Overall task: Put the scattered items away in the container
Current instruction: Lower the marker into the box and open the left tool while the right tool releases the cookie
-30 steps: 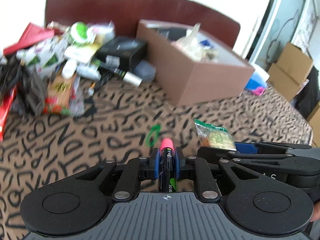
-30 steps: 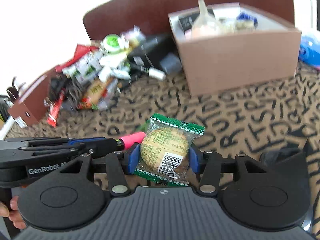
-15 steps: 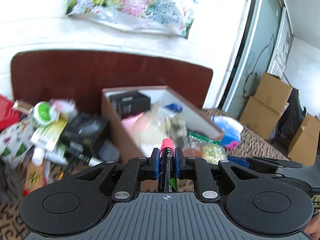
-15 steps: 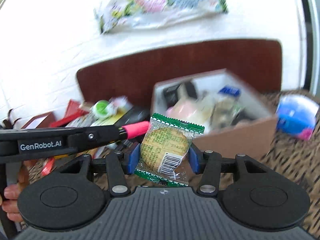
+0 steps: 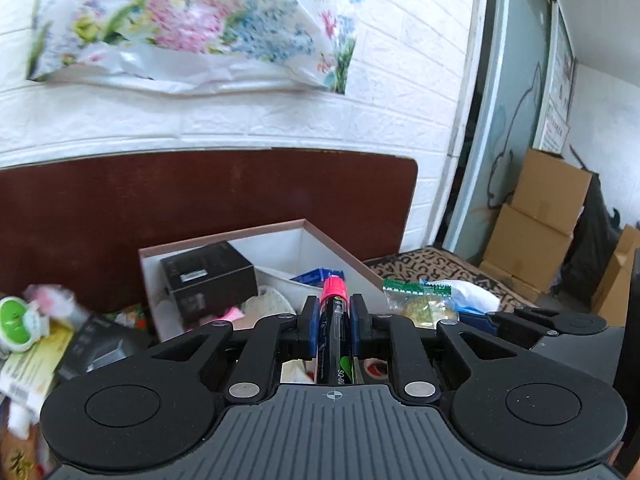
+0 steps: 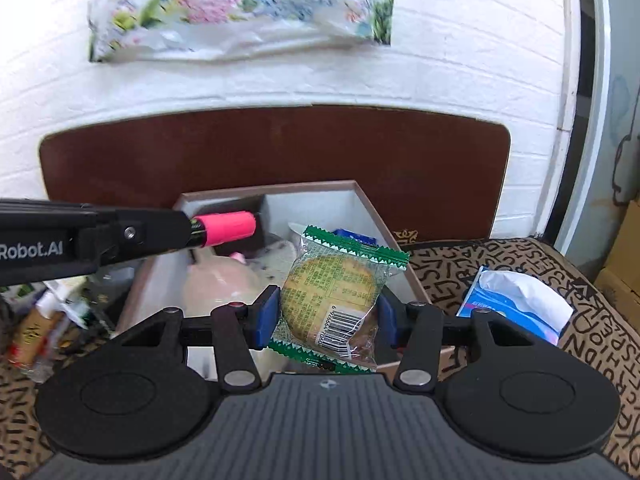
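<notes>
My left gripper (image 5: 334, 320) is shut on a black marker with a pink cap (image 5: 335, 312), held above the brown open box (image 5: 348, 254). The marker's pink cap also shows in the right wrist view (image 6: 226, 229), with the left gripper reaching in from the left. My right gripper (image 6: 326, 314) is shut on a green-edged clear snack packet holding a round biscuit (image 6: 332, 292), over the box (image 6: 372, 216). The packet also shows in the left wrist view (image 5: 420, 302). The box holds a black carton (image 5: 208, 280), a pink item (image 6: 220, 284) and other items.
A pile of scattered packets and bottles (image 5: 36, 336) lies left of the box on the patterned cloth (image 6: 592, 320). A blue tissue pack (image 6: 516, 304) sits right of the box. A dark headboard (image 6: 280, 152) and white wall stand behind. Cardboard cartons (image 5: 540, 232) stack at far right.
Both grippers rose from the cloth and moved forward over the box, still holding the marker and the snack packet. The box now lies directly below the fingertips.
</notes>
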Available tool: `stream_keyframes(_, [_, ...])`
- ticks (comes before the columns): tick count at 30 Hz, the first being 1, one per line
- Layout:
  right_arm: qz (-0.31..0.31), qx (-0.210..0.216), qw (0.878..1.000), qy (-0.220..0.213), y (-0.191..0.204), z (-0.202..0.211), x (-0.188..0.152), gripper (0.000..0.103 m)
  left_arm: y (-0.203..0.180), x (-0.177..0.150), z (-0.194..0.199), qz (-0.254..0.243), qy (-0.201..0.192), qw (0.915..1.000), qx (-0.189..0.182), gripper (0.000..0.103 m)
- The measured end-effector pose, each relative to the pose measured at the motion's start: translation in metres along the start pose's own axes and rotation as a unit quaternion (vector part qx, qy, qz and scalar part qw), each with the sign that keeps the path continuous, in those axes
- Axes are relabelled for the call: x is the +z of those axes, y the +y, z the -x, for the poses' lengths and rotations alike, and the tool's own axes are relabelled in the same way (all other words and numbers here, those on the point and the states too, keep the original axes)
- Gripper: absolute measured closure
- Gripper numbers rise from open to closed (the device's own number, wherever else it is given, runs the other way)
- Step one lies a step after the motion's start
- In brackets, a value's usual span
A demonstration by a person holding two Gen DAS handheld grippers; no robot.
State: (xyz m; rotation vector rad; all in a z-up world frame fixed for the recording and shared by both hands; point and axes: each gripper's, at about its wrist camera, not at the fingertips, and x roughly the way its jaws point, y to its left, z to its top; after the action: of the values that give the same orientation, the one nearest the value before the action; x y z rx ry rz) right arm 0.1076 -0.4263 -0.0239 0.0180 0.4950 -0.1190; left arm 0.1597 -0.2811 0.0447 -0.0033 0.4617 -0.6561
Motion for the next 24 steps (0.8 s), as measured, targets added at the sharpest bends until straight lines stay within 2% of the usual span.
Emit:
stream_keyframes(10, [0.03, 0.018, 0.999, 0.018, -0.024, -0.06, -0.001, 0.047, 0.007, -0.007, -0.075, -0.007, 0.033, 0.9993, 0.017, 0.092])
stream_keyframes(19, [0.051, 0.018, 0.998, 0.027, -0.027, -0.087, -0.002, 0.046, 0.013, -0.011, -0.105, -0.02, 0.054, 0.998, 0.028, 0.09])
stream_keyframes(20, [0.053, 0.018, 0.998, 0.026, -0.027, -0.088, -0.003, 0.043, 0.014, -0.012, -0.105, -0.02, 0.054, 0.9979, 0.029, 0.081])
stream_keyframes(21, [0.057, 0.024, 0.998, 0.028, -0.028, -0.088, -0.003, 0.035, 0.014, -0.011, -0.103, -0.02, 0.048, 0.9982, 0.031, 0.066])
stream_keyframes(22, [0.06, 0.023, 0.998, 0.023, -0.028, -0.088, -0.004, 0.029, 0.014, -0.011, -0.1, -0.019, 0.037, 0.9986, 0.033, 0.056])
stream_keyframes(23, [0.065, 0.021, 0.998, 0.017, -0.028, -0.085, -0.004, 0.021, 0.014, -0.01, -0.096, -0.019, 0.027, 0.9989, 0.034, 0.032])
stream_keyframes(24, [0.07, 0.02, 0.997, 0.011, -0.027, -0.082, -0.004, 0.019, 0.013, -0.01, -0.091, -0.019, 0.018, 0.9993, 0.028, 0.01])
